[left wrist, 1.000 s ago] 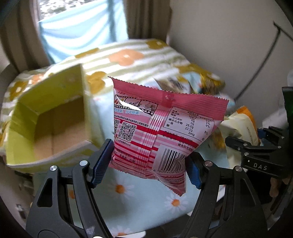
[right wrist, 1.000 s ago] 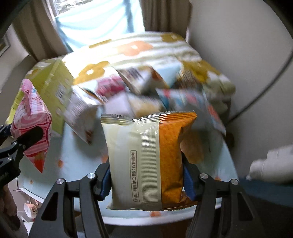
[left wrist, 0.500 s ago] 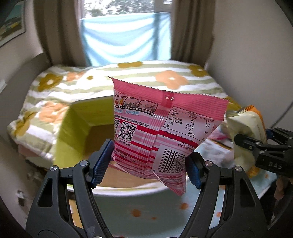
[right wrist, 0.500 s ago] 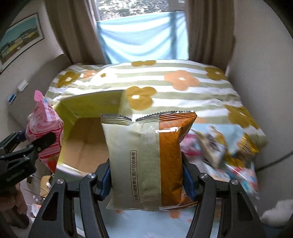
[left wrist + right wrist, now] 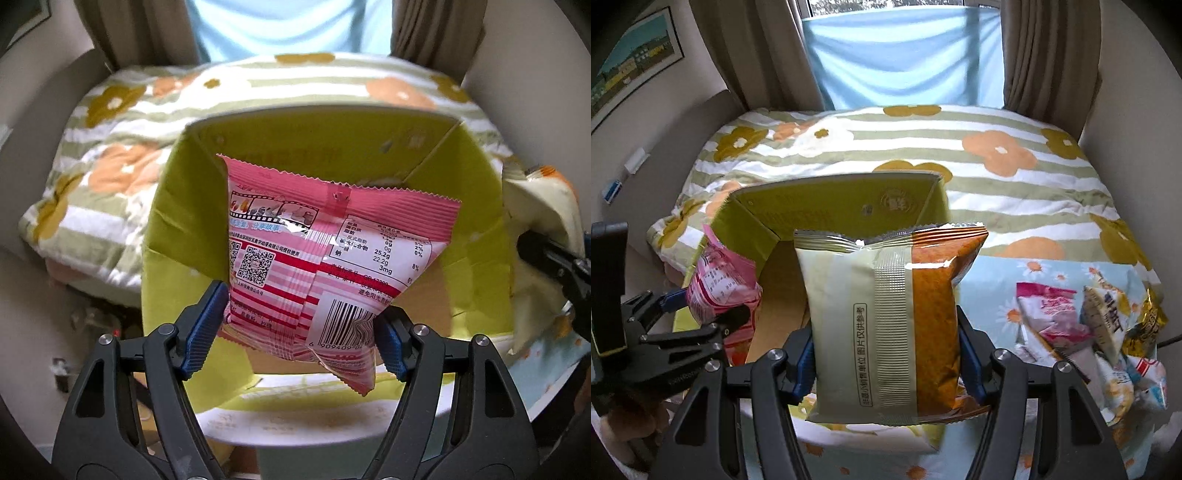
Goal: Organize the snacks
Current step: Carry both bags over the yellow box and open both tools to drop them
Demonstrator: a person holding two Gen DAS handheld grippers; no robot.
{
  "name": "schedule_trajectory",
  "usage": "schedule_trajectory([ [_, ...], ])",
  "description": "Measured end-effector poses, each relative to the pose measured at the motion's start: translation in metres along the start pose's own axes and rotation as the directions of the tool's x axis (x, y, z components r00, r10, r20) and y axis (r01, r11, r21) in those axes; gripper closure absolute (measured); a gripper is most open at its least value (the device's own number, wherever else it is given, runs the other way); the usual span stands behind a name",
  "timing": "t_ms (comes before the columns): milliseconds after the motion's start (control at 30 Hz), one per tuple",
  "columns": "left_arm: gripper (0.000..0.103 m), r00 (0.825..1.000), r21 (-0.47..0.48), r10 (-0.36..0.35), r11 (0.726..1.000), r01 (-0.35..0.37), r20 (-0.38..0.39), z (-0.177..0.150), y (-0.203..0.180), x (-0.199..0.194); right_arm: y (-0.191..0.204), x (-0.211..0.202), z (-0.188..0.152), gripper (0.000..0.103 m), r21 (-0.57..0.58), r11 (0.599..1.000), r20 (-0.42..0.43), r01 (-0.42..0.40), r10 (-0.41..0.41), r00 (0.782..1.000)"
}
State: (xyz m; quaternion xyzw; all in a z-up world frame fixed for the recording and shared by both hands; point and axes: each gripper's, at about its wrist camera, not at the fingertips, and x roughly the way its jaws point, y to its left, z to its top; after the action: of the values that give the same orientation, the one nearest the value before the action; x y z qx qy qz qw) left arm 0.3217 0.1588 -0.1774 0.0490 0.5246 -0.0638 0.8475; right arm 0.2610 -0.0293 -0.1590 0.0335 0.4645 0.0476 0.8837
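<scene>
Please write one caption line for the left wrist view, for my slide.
Left tool holds a pink snack bag above the open yellow-green box.

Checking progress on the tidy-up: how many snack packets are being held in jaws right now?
2. The pink packet is in the left gripper, over the open green box. The cream-and-orange packet is in the right gripper. More packets lie loose on the table.
</scene>
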Motion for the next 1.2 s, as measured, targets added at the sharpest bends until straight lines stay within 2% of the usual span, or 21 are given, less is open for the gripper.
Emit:
schedule_trajectory([
  [33, 0.029, 1.000, 0.002, -0.014, 1.000, 0.014, -0.012, -0.001, 0.002, 0.006, 0.002, 0.004, 0.001, 0.044, -0.001, 1.000, -0.007, 0.006, -0.006, 1.000],
  [100, 0.018, 0.999, 0.010, -0.018, 1.000, 0.018, -0.044, -0.002, 0.003, 0.014, 0.007, 0.014, 0.001, 0.044, 0.001, 1.000, -0.030, 0.011, -0.011, 0.999],
  [133, 0.008, 0.998, 0.020, -0.013, 1.000, 0.014, -0.056, -0.003, 0.002, 0.018, 0.008, 0.016, 0.001, 0.044, 0.007, 1.000, -0.038, 0.011, -0.010, 0.999],
  [167, 0.002, 0.998, 0.031, -0.012, 0.999, 0.014, -0.058, -0.004, 0.000, 0.019, 0.009, 0.020, 0.002, 0.044, 0.014, 1.000, -0.047, 0.011, -0.011, 0.999],
  [200, 0.001, 0.998, 0.038, -0.012, 0.999, 0.014, -0.056, -0.005, -0.001, 0.020, 0.010, 0.022, 0.002, 0.044, 0.019, 1.000, -0.052, 0.013, -0.012, 0.999],
  [333, 0.001, 0.997, 0.078, 0.024, 0.997, -0.018, -0.069, -0.006, -0.002, 0.021, 0.012, 0.028, 0.004, 0.044, 0.018, 1.000, -0.071, 0.021, -0.020, 0.997],
  [433, 0.001, 0.998, 0.042, 0.000, 0.999, 0.003, -0.062, -0.009, 0.007, 0.014, 0.013, 0.030, 0.007, 0.044, -0.005, 1.000, -0.081, 0.020, -0.020, 0.997],
  [533, 0.001, 1.000, 0.014, 0.024, 1.000, -0.024, -0.013, -0.012, 0.013, -0.001, 0.015, 0.030, 0.008, 0.044, -0.019, 1.000, -0.079, 0.014, -0.015, 0.997],
  [767, 0.001, 0.996, 0.015, 0.080, 0.997, -0.081, 0.031, -0.015, 0.016, -0.017, 0.024, 0.039, 0.010, 0.044, -0.044, 0.996, -0.108, -0.074, 0.069, 0.992],
  [867, 0.001, 0.997, -0.012, 0.069, 0.998, -0.068, 0.031, -0.016, 0.023, -0.021, 0.027, 0.048, 0.009, 0.043, -0.046, 0.995, -0.125, -0.091, 0.085, 0.988],
  [933, 0.001, 0.998, -0.033, 0.058, 0.998, -0.057, 0.036, -0.018, 0.027, -0.025, 0.025, 0.052, 0.006, 0.037, -0.018, 0.995, -0.134, -0.099, 0.096, 0.986],
  [967, 0.001, 0.998, -0.037, 0.059, 0.998, -0.057, 0.038, -0.020, 0.028, -0.026, 0.024, 0.054, 0.003, 0.023, 0.001, 0.993, -0.135, -0.116, 0.115, 0.984],
  [1000, 0.001, 0.997, -0.040, 0.062, 0.997, -0.060, 0.042, -0.021, 0.028, -0.027, 0.022, 0.054, 0.001, 0.004, 0.016, 0.991, -0.130, -0.134, 0.135, 0.982],
  [1033, 0.001, 0.997, -0.046, 0.066, 0.997, -0.064, 0.045, -0.024, 0.030, -0.028, 0.022, 0.054, 0.000, 0.000, 0.023, 0.990, -0.125, -0.141, 0.143, 0.982],
  [1200, 0.001, 0.994, -0.037, 0.109, 0.994, -0.108, 0.032, -0.032, 0.030, -0.026, 0.025, 0.051, -0.012, 0.000, 0.022, 0.984, -0.119, -0.175, 0.177, 0.977],
])
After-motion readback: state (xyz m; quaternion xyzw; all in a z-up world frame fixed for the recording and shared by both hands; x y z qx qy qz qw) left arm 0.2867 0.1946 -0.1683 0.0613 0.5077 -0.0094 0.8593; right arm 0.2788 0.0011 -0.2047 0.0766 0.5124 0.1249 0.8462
